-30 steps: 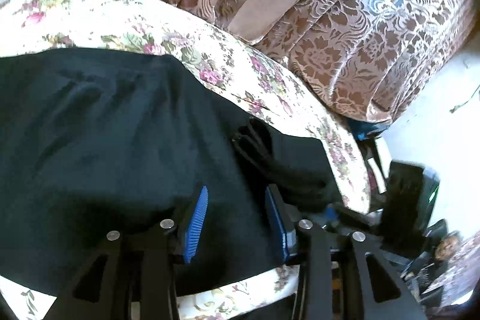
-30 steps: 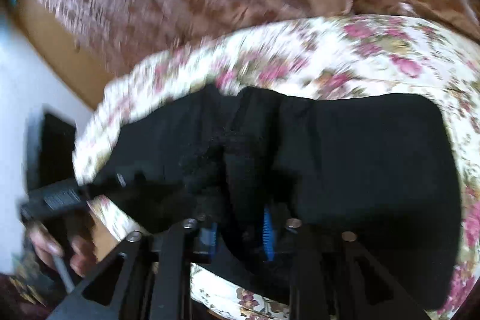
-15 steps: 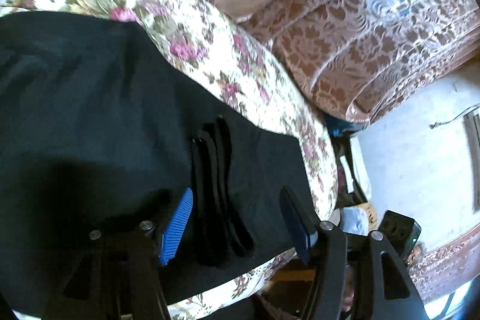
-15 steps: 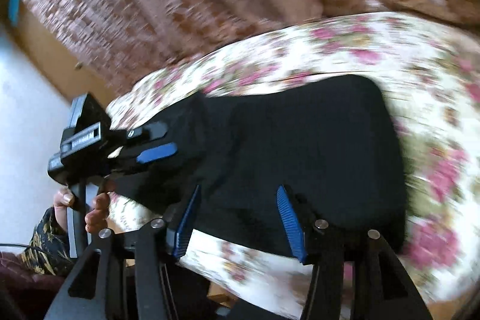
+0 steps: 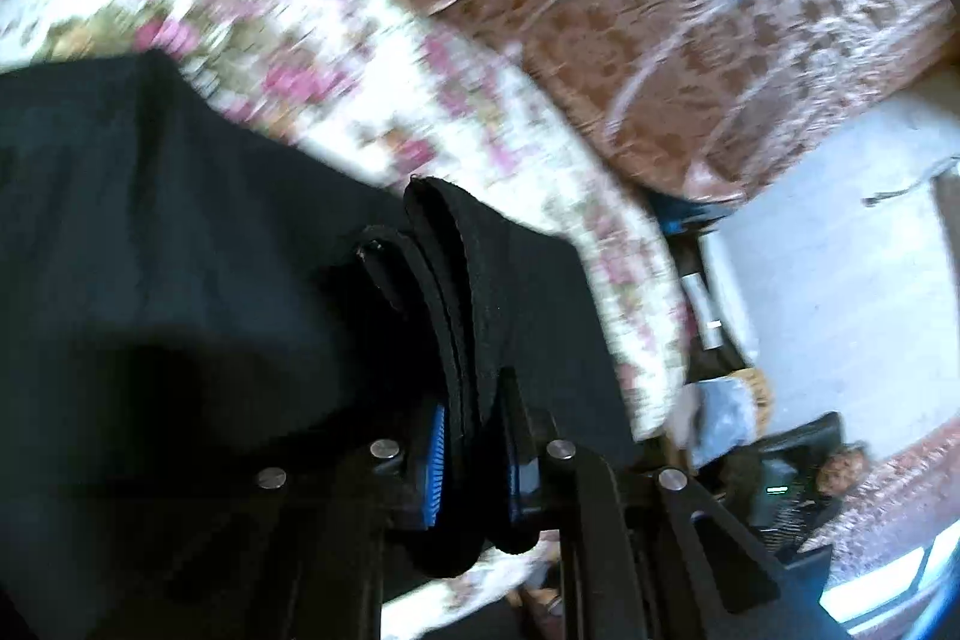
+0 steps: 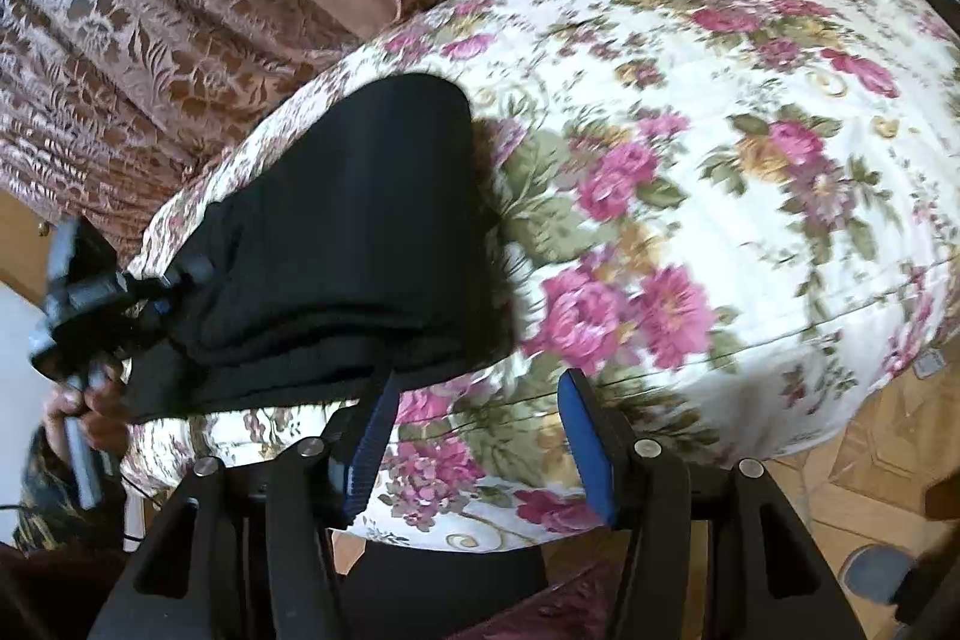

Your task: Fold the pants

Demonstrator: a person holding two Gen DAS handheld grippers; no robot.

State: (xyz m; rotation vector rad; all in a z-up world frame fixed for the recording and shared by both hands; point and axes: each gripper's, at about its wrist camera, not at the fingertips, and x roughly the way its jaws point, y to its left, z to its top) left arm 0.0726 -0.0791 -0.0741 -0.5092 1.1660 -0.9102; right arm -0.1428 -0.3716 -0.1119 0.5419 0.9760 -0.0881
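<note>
Pants (image 6: 336,244), black, folded on floral bed (image 6: 750,172), long axis left-right: left hand-held gripper (image 5: 471,451) closing on stacked hems at its end; right hand-held gripper (image 6: 480,436) opening, empty, beside opposite folded edge.

Black gripper (image 6: 477,436) frames, blue ribbed pads (image 6: 585,445), silver screws (image 6: 647,447).
</note>
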